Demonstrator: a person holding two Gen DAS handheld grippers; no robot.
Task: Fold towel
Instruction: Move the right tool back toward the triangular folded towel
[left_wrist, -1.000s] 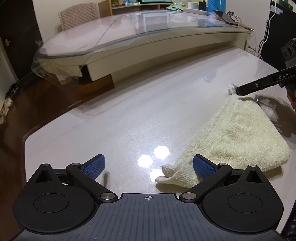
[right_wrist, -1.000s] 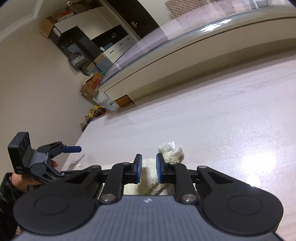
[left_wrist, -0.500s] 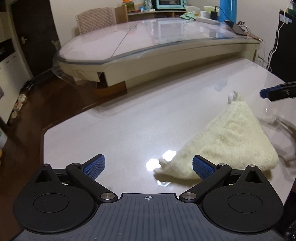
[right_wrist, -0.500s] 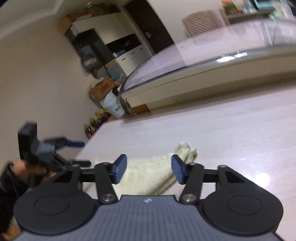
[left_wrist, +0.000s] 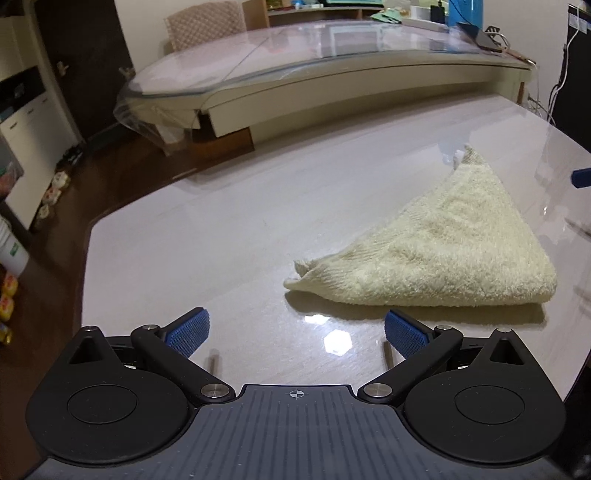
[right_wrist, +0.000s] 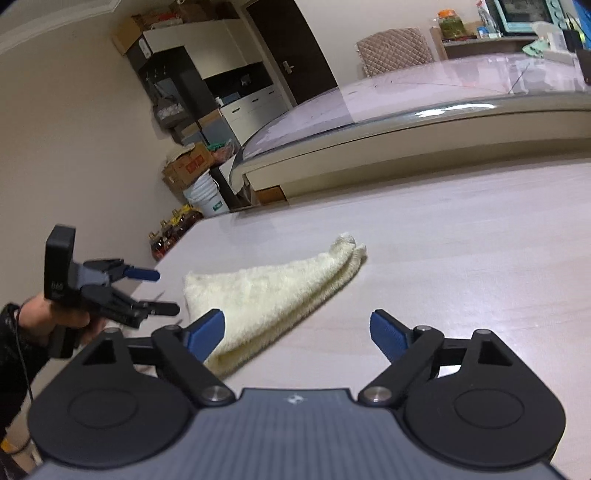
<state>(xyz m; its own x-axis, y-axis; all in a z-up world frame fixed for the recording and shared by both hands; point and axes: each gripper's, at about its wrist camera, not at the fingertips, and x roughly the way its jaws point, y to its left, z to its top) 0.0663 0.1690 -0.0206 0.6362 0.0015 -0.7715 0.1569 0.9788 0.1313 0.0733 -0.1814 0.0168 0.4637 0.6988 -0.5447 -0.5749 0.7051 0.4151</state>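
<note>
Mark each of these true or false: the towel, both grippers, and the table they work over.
1. The towel lies folded into a triangle on the table. True.
2. The right gripper clamps a towel corner. False: its jaws are opening, with nothing pressed between them.
3. The left gripper has wide open jaws that hold nothing. True.
4. The towel hangs over the table's edge. False: it rests wholly on the tabletop.
5. A hand holds the left gripper, seen from the right wrist. True.
</note>
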